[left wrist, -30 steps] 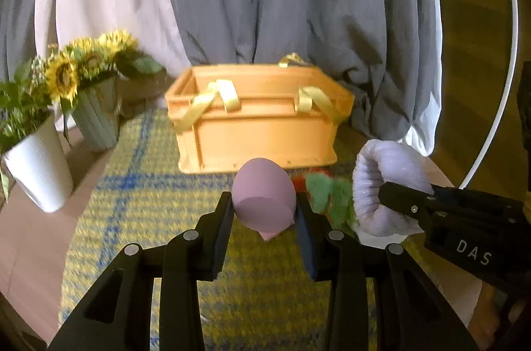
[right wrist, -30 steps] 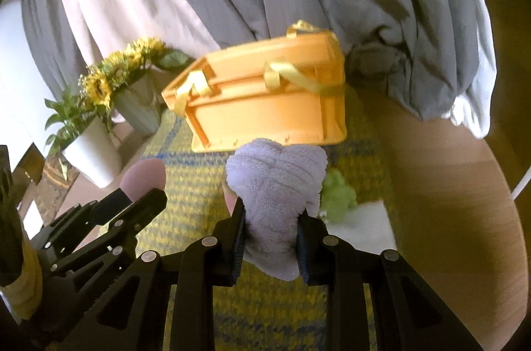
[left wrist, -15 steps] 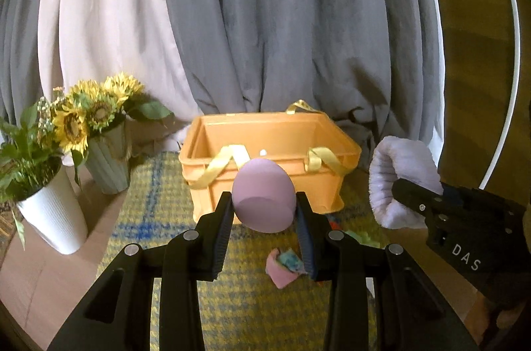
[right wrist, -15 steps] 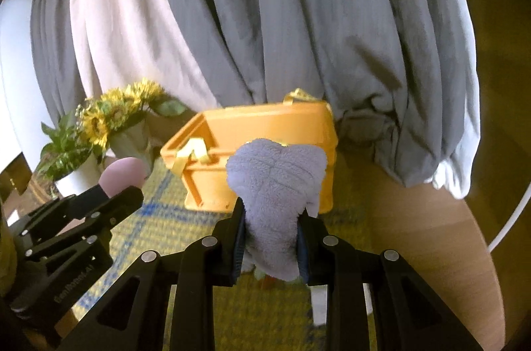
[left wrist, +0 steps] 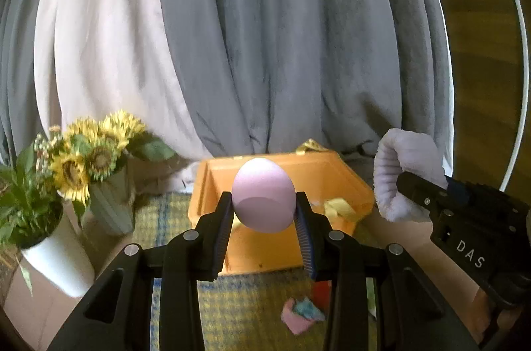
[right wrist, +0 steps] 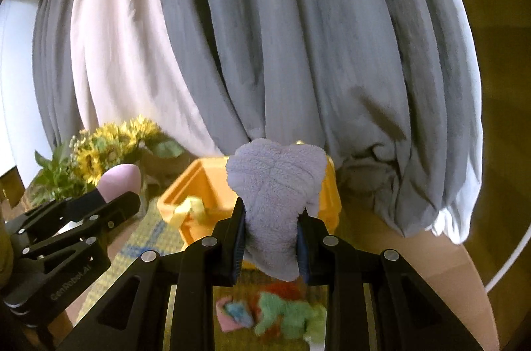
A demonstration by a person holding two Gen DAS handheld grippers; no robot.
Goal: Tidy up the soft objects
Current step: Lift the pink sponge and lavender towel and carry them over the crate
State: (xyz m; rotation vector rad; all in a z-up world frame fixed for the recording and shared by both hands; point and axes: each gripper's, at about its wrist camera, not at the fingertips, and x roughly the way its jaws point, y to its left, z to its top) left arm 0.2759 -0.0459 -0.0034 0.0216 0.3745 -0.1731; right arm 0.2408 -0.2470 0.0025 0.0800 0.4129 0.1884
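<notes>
Soft objects in transit toward the orange crate (left wrist: 282, 181): a pink egg-shaped foam piece (left wrist: 264, 200) is clenched between the ribbed pads of the left claw (left wrist: 264, 218), and a folded lilac fleece cloth (right wrist: 275, 201) is pinched at its lower half by the right claw (right wrist: 271, 238), its upper lobes standing free above the pads. Both items are held in the air in front of the crate, whose open top and yellow strap handles (left wrist: 338, 208) are seen beyond them. The crate stands on a yellow checked mat (left wrist: 232, 301) on the bench; a pink-and-blue scrap (right wrist: 234, 316) and a green plush piece (right wrist: 288, 317) lie on the mat before it, not yet collected. A vase of sunflowers (left wrist: 96, 152) and a white plant pot (left wrist: 59, 254) stand at the left, near the crate.

For the step judged to be in hand, delivery into the crate, each claw is best carried past the near wall and over the open interior before release. The two claws are best kept apart so that they do not collide over the opening. The foam piece is rounded and may slip or roll, so a low release is advisable. The cloth is limp and may catch on the rim or a strap; it should be lowered well inside. The left claw's path should be kept clear of the sunflowers.
</notes>
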